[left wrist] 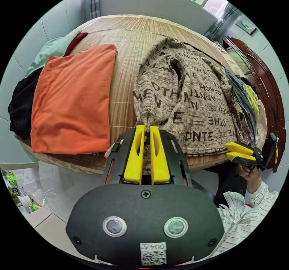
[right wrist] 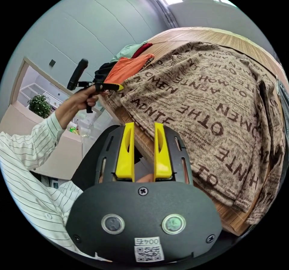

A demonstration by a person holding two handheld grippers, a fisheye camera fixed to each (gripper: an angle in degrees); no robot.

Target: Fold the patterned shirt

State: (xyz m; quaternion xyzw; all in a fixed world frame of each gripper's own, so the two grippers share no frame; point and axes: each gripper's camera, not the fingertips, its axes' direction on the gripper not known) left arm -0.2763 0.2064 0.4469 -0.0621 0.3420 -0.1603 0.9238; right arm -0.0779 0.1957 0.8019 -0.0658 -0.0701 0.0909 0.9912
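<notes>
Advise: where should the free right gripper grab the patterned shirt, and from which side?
Probably the near hem of the patterned shirt, where it overhangs the bed edge. Come in from the person's side with the right gripper open; left gripper already pinches another edge.

Cloth on woven matting
Nubbly knit patterned shirt (left wrist: 192,101), smooth orange cloth (left wrist: 72,98) at left, ribbed bamboo mat (left wrist: 129,41), glossy yellow-jawed left hand-held gripper (left wrist: 146,131).
</notes>
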